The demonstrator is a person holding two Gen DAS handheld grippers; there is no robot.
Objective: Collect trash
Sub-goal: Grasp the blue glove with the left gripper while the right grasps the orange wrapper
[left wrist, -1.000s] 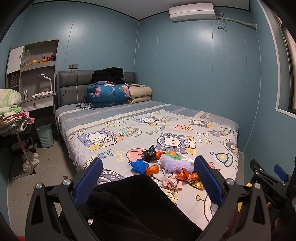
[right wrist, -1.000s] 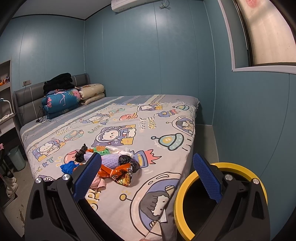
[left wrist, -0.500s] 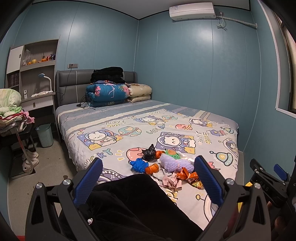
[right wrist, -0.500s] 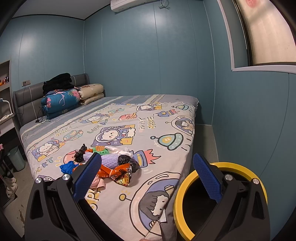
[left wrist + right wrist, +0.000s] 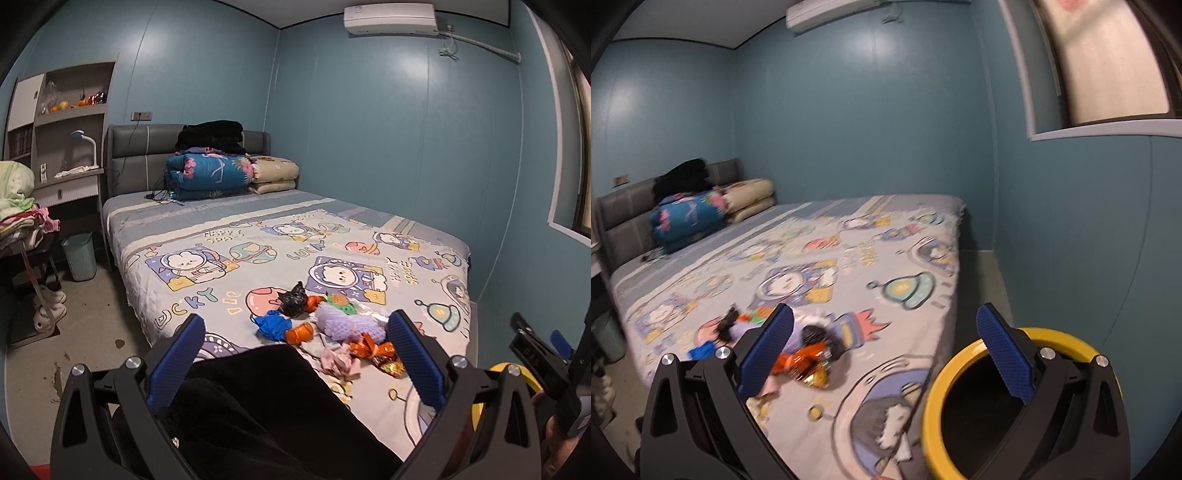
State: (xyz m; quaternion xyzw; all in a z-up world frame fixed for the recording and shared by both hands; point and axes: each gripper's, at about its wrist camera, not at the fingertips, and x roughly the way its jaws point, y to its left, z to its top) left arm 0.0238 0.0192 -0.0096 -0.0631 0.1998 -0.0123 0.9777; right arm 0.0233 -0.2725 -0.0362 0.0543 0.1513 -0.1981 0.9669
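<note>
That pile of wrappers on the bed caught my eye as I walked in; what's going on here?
A person holding a gripper in each hand is set to collect trash. The trash pile lies untouched on the bed. The left gripper and right gripper are both open and empty, short of the pile. A yellow-rimmed bin waits beside the bed.

Motion blur smears the trash pile (image 5: 798, 350); yellow-rimmed bin (image 5: 934, 398) partly cut off.

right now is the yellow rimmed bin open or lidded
Open: the yellow-rimmed bin shows a dark open mouth, no lid on it. Contents cannot be told.
</note>
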